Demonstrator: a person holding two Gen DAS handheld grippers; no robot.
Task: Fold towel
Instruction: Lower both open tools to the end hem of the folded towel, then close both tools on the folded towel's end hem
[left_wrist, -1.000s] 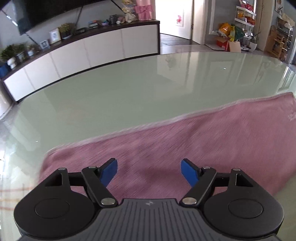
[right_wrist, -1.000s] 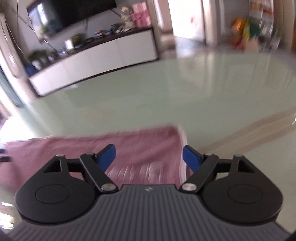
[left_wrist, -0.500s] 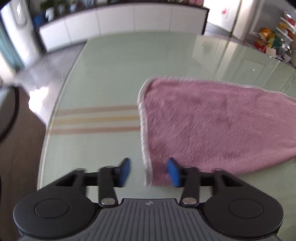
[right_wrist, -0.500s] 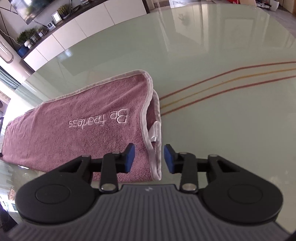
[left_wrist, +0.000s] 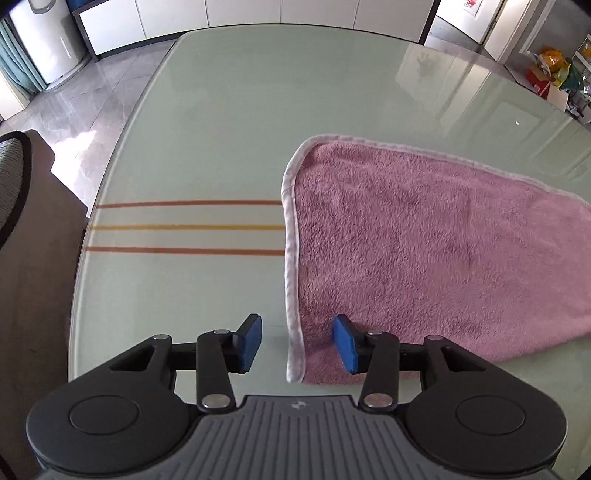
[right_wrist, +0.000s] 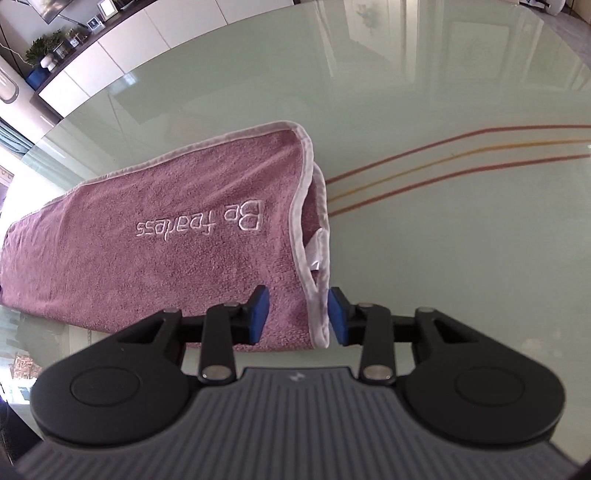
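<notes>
Both grippers newly astride towel (left_wrist: 424, 240) corners

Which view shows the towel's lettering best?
The right wrist view: the embroidered lettering sits in plain sight on the folded towel, upside down but sharp. The left wrist view shows only plain pink pile and white trim at the towel's other end, with no lettering.

A glossy pale-green glass table (left_wrist: 229, 110) bears three red and yellow stripes (left_wrist: 184, 227). Beyond its far edge stand white cabinets (left_wrist: 258, 13); potted plants (right_wrist: 46, 50) and picture frames (right_wrist: 105, 7) sit far left.
</notes>
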